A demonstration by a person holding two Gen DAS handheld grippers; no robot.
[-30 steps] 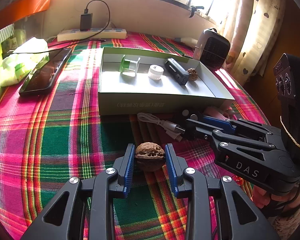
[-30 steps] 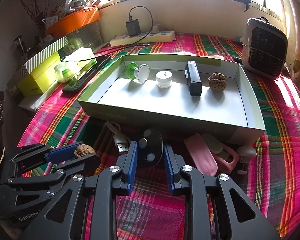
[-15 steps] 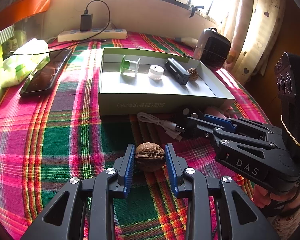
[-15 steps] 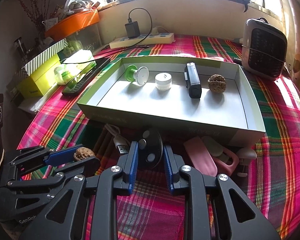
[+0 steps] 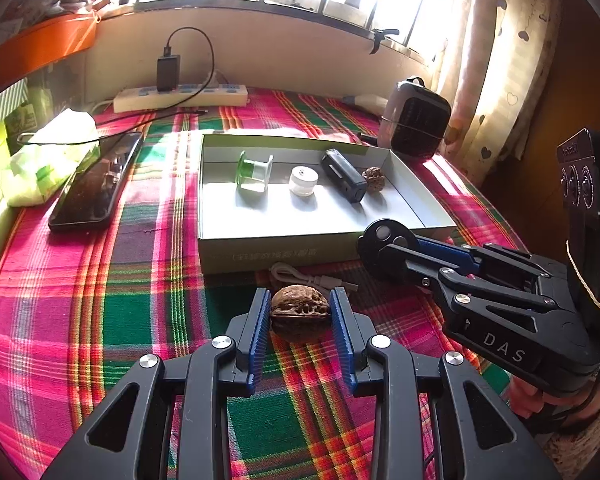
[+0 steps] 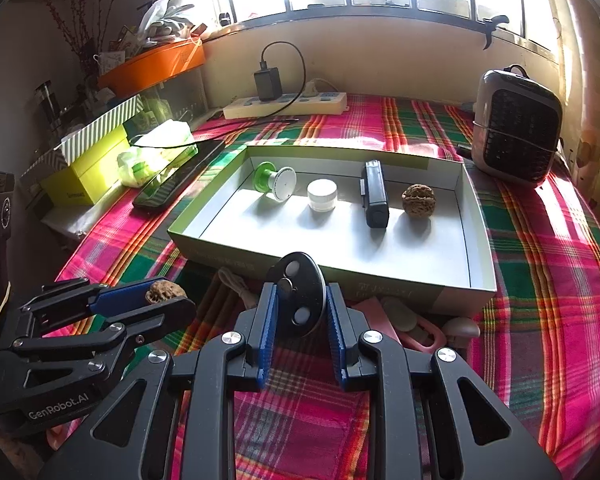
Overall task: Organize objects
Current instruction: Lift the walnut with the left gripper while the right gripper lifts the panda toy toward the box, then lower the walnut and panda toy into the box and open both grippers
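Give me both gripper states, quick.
Left gripper: closed on the walnut.
Right gripper: closed on the black disc.

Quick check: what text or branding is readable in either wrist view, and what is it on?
"DAS": on the right gripper body, left wrist view.
"GenRobot.AI": on the left gripper body, right wrist view.
Print on the tray front wall: too blurred.
Yellow box label: too small.
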